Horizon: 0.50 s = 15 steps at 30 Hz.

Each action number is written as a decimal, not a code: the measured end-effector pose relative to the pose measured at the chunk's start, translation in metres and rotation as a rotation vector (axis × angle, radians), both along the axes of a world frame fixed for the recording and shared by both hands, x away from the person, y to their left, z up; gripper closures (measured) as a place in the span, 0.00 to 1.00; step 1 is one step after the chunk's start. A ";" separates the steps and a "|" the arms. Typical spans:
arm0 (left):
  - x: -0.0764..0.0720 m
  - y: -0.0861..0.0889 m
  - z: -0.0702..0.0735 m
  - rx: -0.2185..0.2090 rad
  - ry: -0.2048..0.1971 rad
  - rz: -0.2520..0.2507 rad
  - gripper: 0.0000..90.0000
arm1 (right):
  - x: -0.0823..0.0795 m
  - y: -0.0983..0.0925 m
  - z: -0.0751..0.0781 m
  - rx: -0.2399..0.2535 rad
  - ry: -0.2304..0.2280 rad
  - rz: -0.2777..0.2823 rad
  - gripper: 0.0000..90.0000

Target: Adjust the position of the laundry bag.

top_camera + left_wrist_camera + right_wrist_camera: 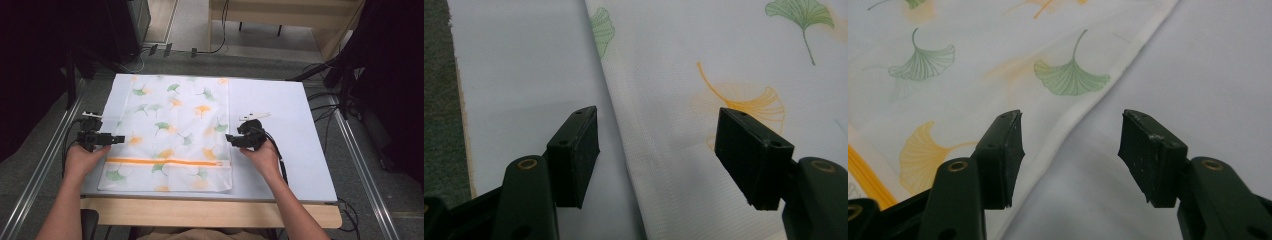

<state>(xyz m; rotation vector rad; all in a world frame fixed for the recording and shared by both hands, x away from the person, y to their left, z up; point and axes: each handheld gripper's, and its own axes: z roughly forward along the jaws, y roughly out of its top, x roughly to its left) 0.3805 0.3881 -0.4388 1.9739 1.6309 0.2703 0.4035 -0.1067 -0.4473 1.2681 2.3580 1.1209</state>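
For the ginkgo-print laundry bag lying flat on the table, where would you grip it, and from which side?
The laundry bag lies flat, so only its thin side hems offer anything to pinch. Probably best: the left gripper comes in from the left edge, the right gripper from the right edge, jaws low and astride each hem. Both are open there, above the orange zipper.

Both black tools (120, 139) (229, 137) bear brass-ringed screw holes and trailing black cables.

Lab-like recording space, white table (280, 150), metal floor rails (40, 165), trailing cables (320, 107), black curtains (395, 60)
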 end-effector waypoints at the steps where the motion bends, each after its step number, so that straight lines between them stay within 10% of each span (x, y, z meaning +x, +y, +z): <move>1: -0.001 -0.002 0.000 0.006 -0.002 0.002 0.39 | 0.001 0.002 0.000 0.002 0.000 -0.002 0.48; 15: -0.003 -0.012 0.000 0.012 0.012 -0.016 0.63 | 0.022 0.030 -0.016 -0.034 0.022 -0.061 0.41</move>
